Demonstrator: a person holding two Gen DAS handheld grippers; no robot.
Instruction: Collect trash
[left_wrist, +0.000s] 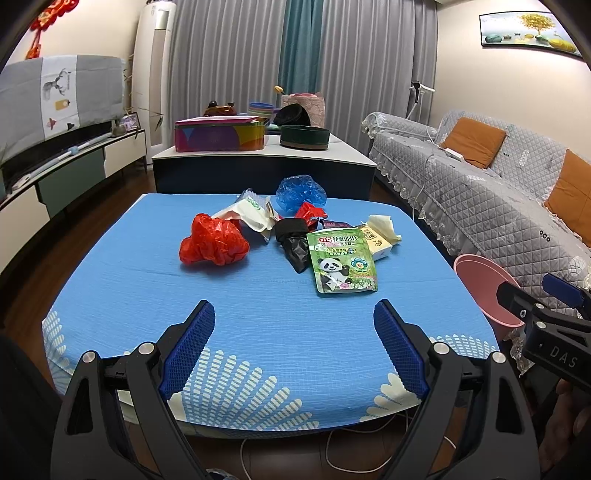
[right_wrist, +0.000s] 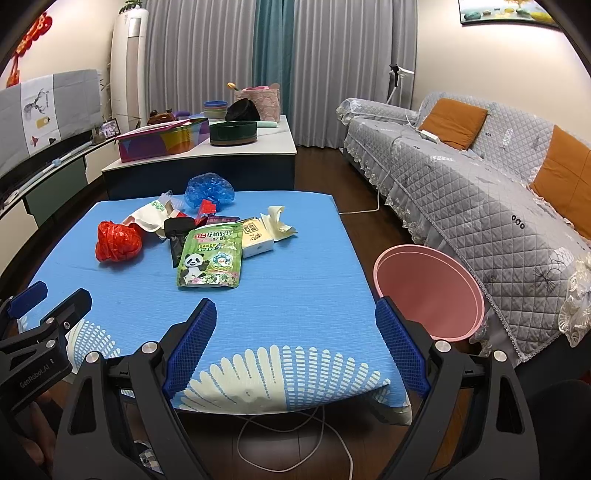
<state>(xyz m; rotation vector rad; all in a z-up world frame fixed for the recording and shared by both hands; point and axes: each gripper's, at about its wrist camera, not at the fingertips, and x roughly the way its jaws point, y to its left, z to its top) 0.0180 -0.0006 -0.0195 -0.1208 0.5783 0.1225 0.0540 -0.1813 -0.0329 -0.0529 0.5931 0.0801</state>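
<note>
Left gripper (left_wrist: 294, 314): one, jaws spread wide, nothing held.
Right gripper (right_wrist: 295, 314): one, likewise wide and empty.
Trash: one red plastic bag (left_wrist: 213, 240), one blue plastic bag (left_wrist: 301, 192), one black bag (left_wrist: 293, 240), one panda pouch (left_wrist: 341, 260), one tissue pack (left_wrist: 376, 236), all laid on the blue tablecloth (left_wrist: 258, 314).
Pink bin (right_wrist: 430, 291): one, placed beside the table.

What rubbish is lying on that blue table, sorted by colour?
Red: 2, a crumpled bag and a small wrapper
Blue: 1, a crinkled plastic piece
Black: 1, a bag
Green: 1, a panda pouch
White or cream: 2, a flat wrapper and a tissue pack
Total: 7 that I can tell apart
</note>
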